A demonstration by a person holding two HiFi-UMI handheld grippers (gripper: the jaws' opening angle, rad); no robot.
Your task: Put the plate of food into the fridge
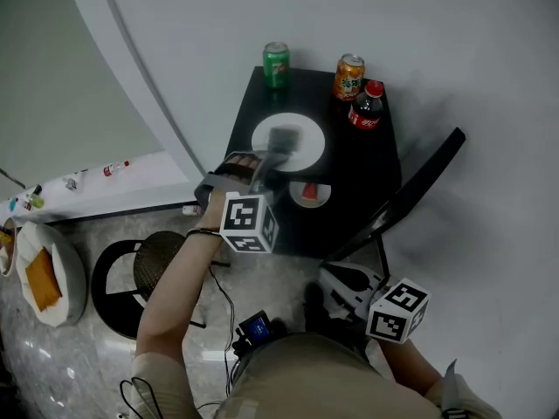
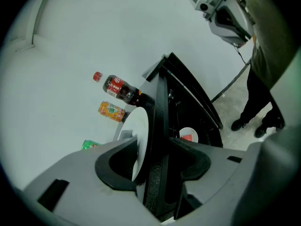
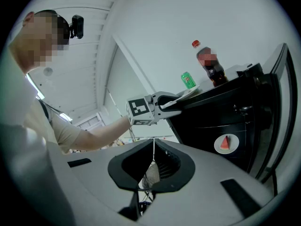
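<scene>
From the head view I am looking steeply down onto the black fridge (image 1: 358,160). The left gripper view is sitting close along its top edge; the right gripper view is looking up from lower, farther back. All are sharing the cola bottle (image 1: 366,107).

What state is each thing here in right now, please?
Fridge: door open.
White plate: on the fridge top, rim gripped.
Left claw: shut on white plate.
Right claw: shut, empty.
Plate with red slice: inside fridge.
Cola bottle: upright, capped.
Green can: upright.
Orange can: upright.

White wall (image 1: 367,7), speckled grey floor (image 1: 52,365)
</scene>
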